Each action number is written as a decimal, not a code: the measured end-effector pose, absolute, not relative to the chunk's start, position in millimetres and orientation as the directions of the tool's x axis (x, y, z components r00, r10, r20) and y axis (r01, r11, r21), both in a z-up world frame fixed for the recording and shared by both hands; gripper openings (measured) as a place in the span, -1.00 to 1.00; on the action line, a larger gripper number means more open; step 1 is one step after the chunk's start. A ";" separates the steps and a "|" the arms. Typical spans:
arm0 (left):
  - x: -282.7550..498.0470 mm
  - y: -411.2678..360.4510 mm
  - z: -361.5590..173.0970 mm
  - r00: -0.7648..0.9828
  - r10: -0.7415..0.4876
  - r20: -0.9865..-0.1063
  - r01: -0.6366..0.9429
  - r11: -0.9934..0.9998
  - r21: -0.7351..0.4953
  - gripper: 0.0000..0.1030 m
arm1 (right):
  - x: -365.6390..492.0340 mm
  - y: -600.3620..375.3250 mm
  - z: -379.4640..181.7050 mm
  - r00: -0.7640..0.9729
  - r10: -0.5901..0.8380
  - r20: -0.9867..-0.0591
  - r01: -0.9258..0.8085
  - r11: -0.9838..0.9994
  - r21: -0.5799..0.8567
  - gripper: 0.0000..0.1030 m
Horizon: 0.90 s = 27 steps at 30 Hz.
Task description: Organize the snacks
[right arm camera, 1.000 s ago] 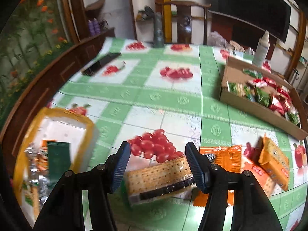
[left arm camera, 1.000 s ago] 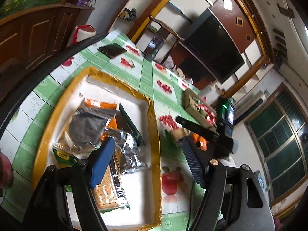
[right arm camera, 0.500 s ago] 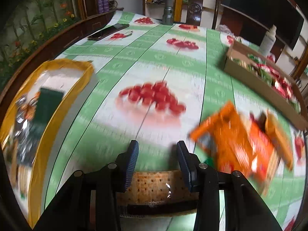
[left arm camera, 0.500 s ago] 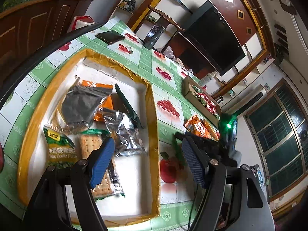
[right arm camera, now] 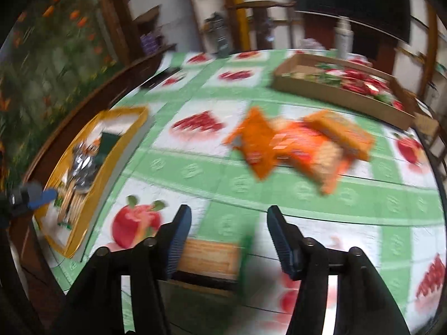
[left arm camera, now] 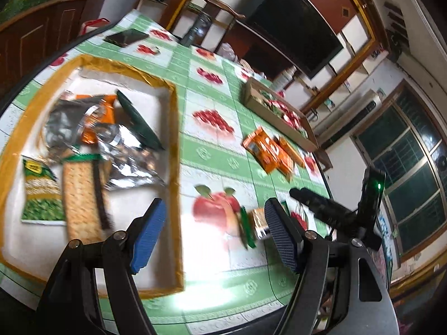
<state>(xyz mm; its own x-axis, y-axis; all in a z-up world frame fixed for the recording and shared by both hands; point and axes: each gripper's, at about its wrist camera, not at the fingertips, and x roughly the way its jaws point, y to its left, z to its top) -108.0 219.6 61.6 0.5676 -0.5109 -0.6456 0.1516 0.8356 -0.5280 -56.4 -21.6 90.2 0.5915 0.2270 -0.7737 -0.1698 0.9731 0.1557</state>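
In the left wrist view, looking down on a gold-rimmed tray (left arm camera: 174,128) standing on the green checkered tablecloth (left arm camera: 212,150). Seeing inside it a cracker pack (left arm camera: 81,195) lying flat, a green pea bag (left arm camera: 42,192) touching its left side, crumpled silver wrappers (left arm camera: 123,153), an orange packet (left arm camera: 97,122) and a dark green pouch (left arm camera: 139,128) near the right wall. Holding the left gripper (left arm camera: 213,209) wide open above the near right rim of the tray, gripping nothing. Finding further right a loose heap of orange snack packs (left arm camera: 271,150) directly on the cloth, outside any container, and just behind it a cardboard box (left arm camera: 279,125) carrying red and green packets.

In the right wrist view, much blurred, holding the right gripper (right arm camera: 229,215) spread wide as well. Seeing a second cracker pack (right arm camera: 209,256) low between its fingers, touching the left finger (right arm camera: 178,237) but standing apart from the right one, so not being squeezed. Not being able to tell whether it is resting on the cloth. Placing this pack just beside the printed apple (right arm camera: 134,223), between the tray and the orange heap, outside both containers.
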 end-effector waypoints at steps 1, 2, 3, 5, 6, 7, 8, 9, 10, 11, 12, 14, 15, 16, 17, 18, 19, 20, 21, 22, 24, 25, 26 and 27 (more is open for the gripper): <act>-108.6 214.1 60.6 0.559 -0.513 -0.651 0.161 0.838 -0.522 0.41 | -54.8 -28.5 89.1 0.590 0.224 -0.776 -0.154 0.974 0.164 0.17; -109.2 208.9 60.0 0.552 -0.514 -0.656 0.170 0.840 -0.515 0.41 | -53.6 -35.4 86.9 0.587 0.224 -0.778 -0.140 0.975 0.175 0.17; -109.6 202.6 59.3 0.543 -0.516 -0.663 0.182 0.843 -0.507 0.41 | -53.1 -41.6 84.4 0.585 0.227 -0.778 -0.128 0.974 0.188 0.17; -110.4 192.6 59.1 0.530 -0.520 -0.670 0.206 0.845 -0.494 0.41 | -52.5 -48.3 80.5 0.583 0.229 -0.780 -0.114 0.973 0.201 0.18; -111.0 186.5 59.0 0.522 -0.523 -0.674 0.225 0.846 -0.483 0.41 | -53.4 -52.4 78.1 0.582 0.231 -0.780 -0.111 0.972 0.205 0.19; -110.6 181.3 58.9 0.515 -0.524 -0.678 0.241 0.848 -0.472 0.41 | -52.2 -53.8 75.9 0.580 0.235 -0.780 -0.111 0.971 0.210 0.19; -110.0 175.1 58.6 0.507 -0.523 -0.685 0.261 0.850 -0.457 0.41 | -50.3 -54.1 74.2 0.577 0.240 -0.781 -0.114 0.970 0.215 0.20; -109.0 167.9 57.7 0.496 -0.521 -0.694 0.282 0.853 -0.438 0.41 | -49.8 -54.9 73.5 0.575 0.244 -0.781 -0.117 0.969 0.217 0.20; -107.6 161.3 56.3 0.485 -0.517 -0.705 0.300 0.856 -0.421 0.41 | -46.2 -53.6 74.0 0.576 0.249 -0.779 -0.126 0.968 0.217 0.20; -105.6 156.8 54.8 0.476 -0.516 -0.712 0.311 0.856 -0.413 0.41 | -43.2 -51.8 75.4 0.579 0.252 -0.775 -0.135 0.968 0.213 0.20; -103.6 151.8 52.4 0.463 -0.519 -0.719 0.320 0.854 -0.410 0.41 | -36.8 -48.7 80.0 0.590 0.249 -0.768 -0.149 0.968 0.200 0.22; -99.7 147.2 47.7 0.443 -0.529 -0.724 0.324 0.847 -0.420 0.41 | -25.7 -42.9 87.7 0.609 0.243 -0.755 -0.168 0.970 0.177 0.37; -97.6 145.8 44.7 0.433 -0.534 -0.726 0.323 0.844 -0.428 0.41 | -17.1 -38.8 92.6 0.619 0.241 -0.747 -0.181 0.970 0.164 0.50; -96.3 145.2 42.6 0.428 -0.537 -0.727 0.322 0.842 -0.432 0.41 | -5.5 -33.1 97.2 0.629 0.234 -0.741 -0.194 0.971 0.142 0.54; -94.7 145.7 40.4 0.421 -0.537 -0.730 0.319 0.842 -0.435 0.41 | 4.0 -27.3 99.3 0.633 0.221 -0.742 -0.203 0.972 0.116 0.56; -93.6 147.0 39.4 0.420 -0.537 -0.732 0.316 0.842 -0.437 0.40 | 15.6 -20.4 100.6 0.635 0.199 -0.746 -0.213 0.974 0.078 0.57; -92.8 149.2 39.0 0.419 -0.537 -0.732 0.313 0.842 -0.439 0.41 | 29.7 -10.0 99.6 0.634 0.166 -0.755 -0.226 0.974 0.025 0.57; -91.8 152.4 38.7 0.421 -0.538 -0.731 0.309 0.842 -0.442 0.41 | 37.8 -4.3 97.2 0.629 0.153 -0.762 -0.235 0.972 0.001 0.57; -90.8 154.5 38.7 0.422 -0.538 -0.730 0.308 0.842 -0.442 0.41 | 47.2 2.7 93.4 0.620 0.135 -0.773 -0.245 0.969 -0.028 0.57; -90.0 157.2 39.0 0.424 -0.537 -0.730 0.307 0.843 -0.442 0.41 | 57.0 9.8 88.1 0.609 0.118 -0.785 -0.253 0.966 -0.052 0.57; -88.9 159.4 39.3 0.426 -0.536 -0.729 0.313 0.843 -0.437 0.40 | 69.4 20.0 77.6 0.584 0.100 -0.805 -0.267 0.961 -0.075 0.53; -88.2 159.5 39.5 0.425 -0.537 -0.729 0.319 0.842 -0.434 0.41 | 71.7 23.3 73.6 0.576 0.096 -0.812 -0.275 0.958 -0.081 0.52; -87.7 158.7 39.9 0.424 -0.537 -0.729 0.329 0.841 -0.429 0.40 | 72.5 26.8 69.8 0.568 0.091 -0.818 -0.281 0.956 -0.089 0.51; -87.4 157.4 39.9 0.422 -0.538 -0.729 0.337 0.840 -0.425 0.40 | 72.1 30.0 65.6 0.563 0.081 -0.823 -0.283 0.954 -0.100 0.40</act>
